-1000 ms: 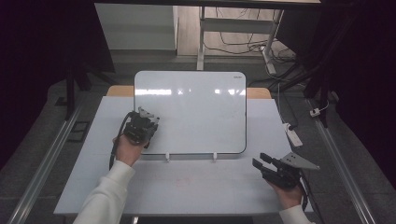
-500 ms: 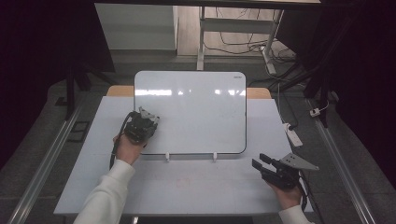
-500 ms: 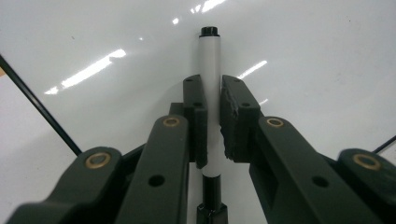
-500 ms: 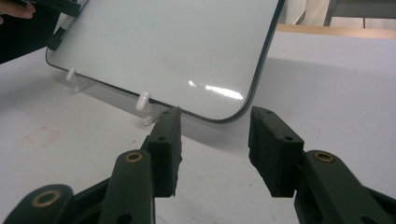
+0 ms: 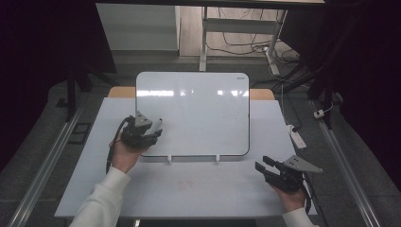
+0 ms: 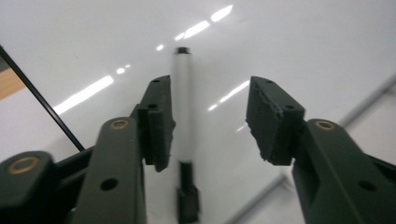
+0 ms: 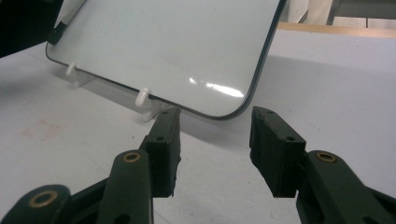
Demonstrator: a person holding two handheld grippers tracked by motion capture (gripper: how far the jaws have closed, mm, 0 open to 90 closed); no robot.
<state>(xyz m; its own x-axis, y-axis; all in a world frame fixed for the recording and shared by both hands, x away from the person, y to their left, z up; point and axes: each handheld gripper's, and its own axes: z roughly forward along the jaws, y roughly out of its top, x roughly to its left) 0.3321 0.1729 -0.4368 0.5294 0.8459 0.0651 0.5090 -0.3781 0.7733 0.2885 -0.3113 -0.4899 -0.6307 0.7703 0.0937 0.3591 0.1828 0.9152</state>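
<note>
The left gripper (image 6: 210, 121) has just been opening: its jaws now stand spread, and a white marker (image 6: 182, 112) with a black cap end lies between them, close against the left pad (image 6: 159, 123) and clear of the right one. Whether the left pad still touches it cannot be told. The marker looks blurred in the left gripper view, its tip toward the whiteboard (image 6: 280, 42) behind it. In the high view the left gripper (image 5: 150, 134) sits at the board's lower left edge, with the marker (image 5: 156, 125) showing white just above the jaws, over the board face.

The right gripper (image 7: 215, 144) is spread with nothing between the jaws, hovering over the table (image 7: 336, 84) just in front of the whiteboard's (image 7: 173, 42) lower corner. In the high view the right gripper (image 5: 261, 166) is near the table's front right, well apart from the left one, below and to the right of the board.

The whiteboard (image 5: 198, 111) leans tilted back on small white pegs (image 5: 169, 159) at its lower edge. A small dark mark sits at its top right corner (image 5: 240, 75), too small to read. The board face is bare apart from light reflections. A faint reddish smear (image 5: 182, 185) shows on the table (image 5: 85, 184) in front of the board.
</note>
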